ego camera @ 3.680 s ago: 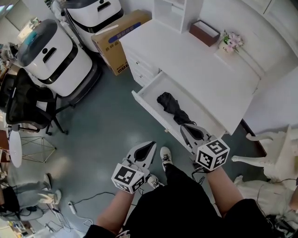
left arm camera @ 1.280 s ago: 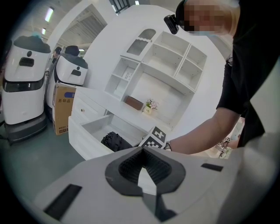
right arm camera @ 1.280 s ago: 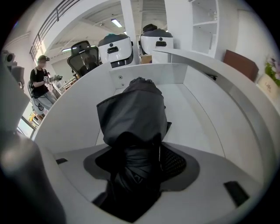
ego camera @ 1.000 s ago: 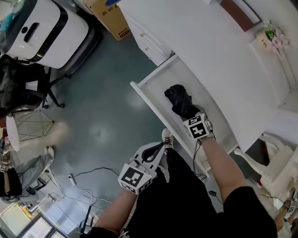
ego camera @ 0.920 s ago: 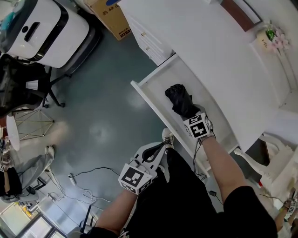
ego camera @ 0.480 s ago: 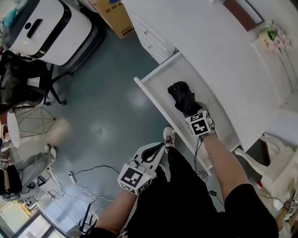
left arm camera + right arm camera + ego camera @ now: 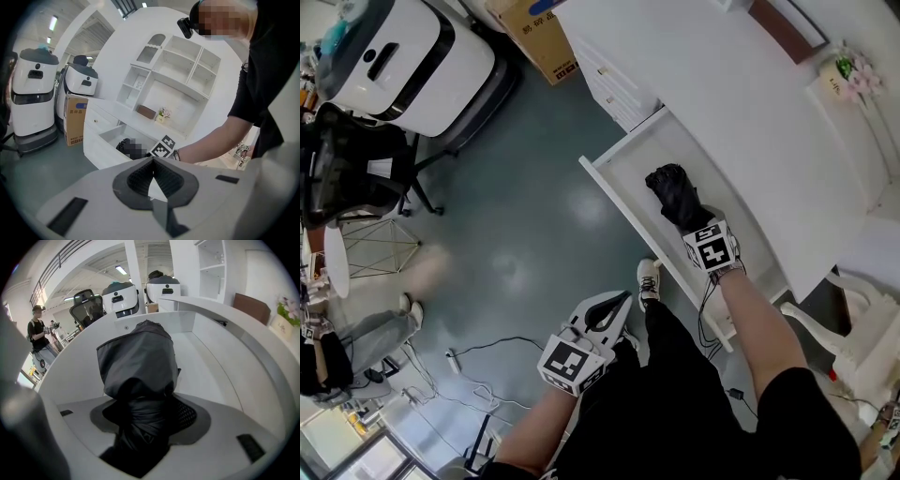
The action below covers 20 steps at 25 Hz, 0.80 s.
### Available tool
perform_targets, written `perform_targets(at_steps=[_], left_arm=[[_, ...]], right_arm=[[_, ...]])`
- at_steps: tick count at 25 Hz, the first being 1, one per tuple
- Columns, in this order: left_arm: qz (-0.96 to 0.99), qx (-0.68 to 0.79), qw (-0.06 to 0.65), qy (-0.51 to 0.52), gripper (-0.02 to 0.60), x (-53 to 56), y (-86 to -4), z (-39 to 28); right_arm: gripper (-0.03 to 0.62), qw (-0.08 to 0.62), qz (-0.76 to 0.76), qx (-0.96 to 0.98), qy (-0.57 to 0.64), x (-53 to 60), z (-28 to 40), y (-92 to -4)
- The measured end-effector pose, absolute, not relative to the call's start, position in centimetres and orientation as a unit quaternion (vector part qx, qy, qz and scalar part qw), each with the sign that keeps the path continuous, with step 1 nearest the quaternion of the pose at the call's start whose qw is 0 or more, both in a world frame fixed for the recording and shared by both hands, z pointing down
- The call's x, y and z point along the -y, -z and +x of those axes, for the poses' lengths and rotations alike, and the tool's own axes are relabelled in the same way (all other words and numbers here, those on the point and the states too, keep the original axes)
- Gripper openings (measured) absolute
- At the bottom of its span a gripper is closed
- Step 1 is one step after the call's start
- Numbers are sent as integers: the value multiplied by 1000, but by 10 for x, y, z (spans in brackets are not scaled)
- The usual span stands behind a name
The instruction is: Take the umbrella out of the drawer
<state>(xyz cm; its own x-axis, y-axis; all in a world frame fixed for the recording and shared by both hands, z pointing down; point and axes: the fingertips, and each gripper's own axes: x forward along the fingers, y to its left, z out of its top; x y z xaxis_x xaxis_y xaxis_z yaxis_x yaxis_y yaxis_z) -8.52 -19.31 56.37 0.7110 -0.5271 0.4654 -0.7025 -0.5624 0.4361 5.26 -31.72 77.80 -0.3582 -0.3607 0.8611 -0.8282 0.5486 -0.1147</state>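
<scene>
A folded black umbrella lies in the open white drawer of the desk. My right gripper reaches steeply down into the drawer at the umbrella's near end. In the right gripper view the umbrella fills the gap between the jaws of my right gripper, which are closing around it; no firm pinch shows. My left gripper hangs over the floor in front of the drawer, apart from it. In the left gripper view, the left gripper has its jaws together with nothing in them.
The white desk top carries a brown box and a flower pot. Two white robots, a cardboard box and an office chair stand to the left. Cables lie on the floor.
The right gripper went from in front of the drawer down onto the umbrella and has stayed there over the last second. The left gripper has drifted slightly.
</scene>
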Motion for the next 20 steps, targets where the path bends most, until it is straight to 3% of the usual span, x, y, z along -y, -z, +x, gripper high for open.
perform_targets(at_steps=[20], left_arm=[[909,312,250,-118,5,152,-515,-102]], right_arm=[[249,299,474,794,-236,280,41,-635]])
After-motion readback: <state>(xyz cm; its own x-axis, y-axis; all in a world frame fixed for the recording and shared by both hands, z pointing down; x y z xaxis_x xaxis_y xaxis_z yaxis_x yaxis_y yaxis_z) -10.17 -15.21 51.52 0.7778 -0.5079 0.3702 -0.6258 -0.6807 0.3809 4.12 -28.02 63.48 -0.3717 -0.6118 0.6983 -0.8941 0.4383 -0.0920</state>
